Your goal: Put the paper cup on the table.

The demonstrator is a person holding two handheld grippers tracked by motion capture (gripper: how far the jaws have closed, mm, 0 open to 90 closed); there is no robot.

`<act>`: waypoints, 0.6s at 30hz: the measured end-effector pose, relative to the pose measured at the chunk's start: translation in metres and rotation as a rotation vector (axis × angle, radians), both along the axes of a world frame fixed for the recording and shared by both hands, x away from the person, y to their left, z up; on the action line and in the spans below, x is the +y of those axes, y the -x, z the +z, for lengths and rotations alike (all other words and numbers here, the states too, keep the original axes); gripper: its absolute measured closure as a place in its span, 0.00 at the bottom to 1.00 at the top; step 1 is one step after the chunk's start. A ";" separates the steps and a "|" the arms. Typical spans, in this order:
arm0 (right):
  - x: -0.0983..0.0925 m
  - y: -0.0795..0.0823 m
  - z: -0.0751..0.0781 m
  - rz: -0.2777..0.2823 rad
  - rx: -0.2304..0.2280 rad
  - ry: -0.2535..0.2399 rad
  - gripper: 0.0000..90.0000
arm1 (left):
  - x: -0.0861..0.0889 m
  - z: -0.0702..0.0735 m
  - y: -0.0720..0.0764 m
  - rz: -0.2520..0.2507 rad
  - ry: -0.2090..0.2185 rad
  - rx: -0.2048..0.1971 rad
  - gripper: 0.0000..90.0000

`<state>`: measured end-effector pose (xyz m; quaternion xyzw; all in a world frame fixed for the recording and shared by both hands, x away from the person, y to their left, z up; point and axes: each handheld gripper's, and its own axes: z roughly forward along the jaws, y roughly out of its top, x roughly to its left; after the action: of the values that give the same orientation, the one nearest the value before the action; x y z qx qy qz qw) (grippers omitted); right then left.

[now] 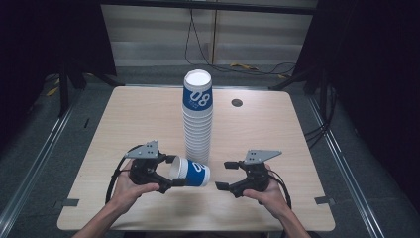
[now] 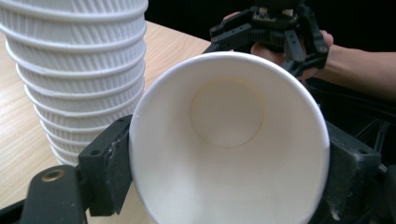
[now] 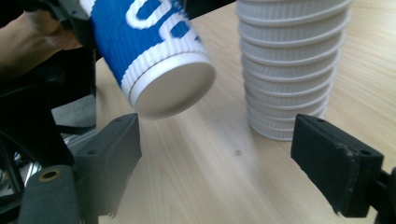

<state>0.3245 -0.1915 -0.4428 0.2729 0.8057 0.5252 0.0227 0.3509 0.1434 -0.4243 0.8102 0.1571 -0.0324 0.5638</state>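
Note:
A tall stack of paper cups [image 1: 198, 119] stands upright mid-table, its top cup blue and white. My left gripper [image 1: 172, 171] is shut on a single blue and white paper cup [image 1: 192, 173], held on its side with the base pointing right. In the left gripper view the cup's white mouth [image 2: 229, 140] faces the camera, a jaw pressed on each side of the rim, and the stack [image 2: 79, 70] rises at left. My right gripper [image 1: 222, 175] stands open just right of the cup's base [image 3: 168, 88], with nothing between its jaws. The stack [image 3: 292, 65] is beyond them.
The wooden table [image 1: 138, 119] has a small round hole [image 1: 236, 102] at the back right. Metal rails [image 1: 39, 153] run along the floor on both sides, and cables [image 1: 257, 67] lie behind the table. Both hands sit near the front edge.

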 end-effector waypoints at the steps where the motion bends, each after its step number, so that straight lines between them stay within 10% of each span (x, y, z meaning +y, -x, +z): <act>1: -0.001 -0.001 0.000 -0.010 0.004 -0.001 0.18 | 0.000 0.000 0.000 0.001 0.009 0.005 0.20; 18: -0.013 -0.003 0.004 -0.118 -0.011 0.004 0.17 | 0.022 0.008 0.000 0.078 -0.033 -0.026 0.20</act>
<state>0.3272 -0.2044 -0.4392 0.3168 0.7892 0.5229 0.0586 0.3505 0.1656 -0.4164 0.8130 0.1817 0.0028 0.5532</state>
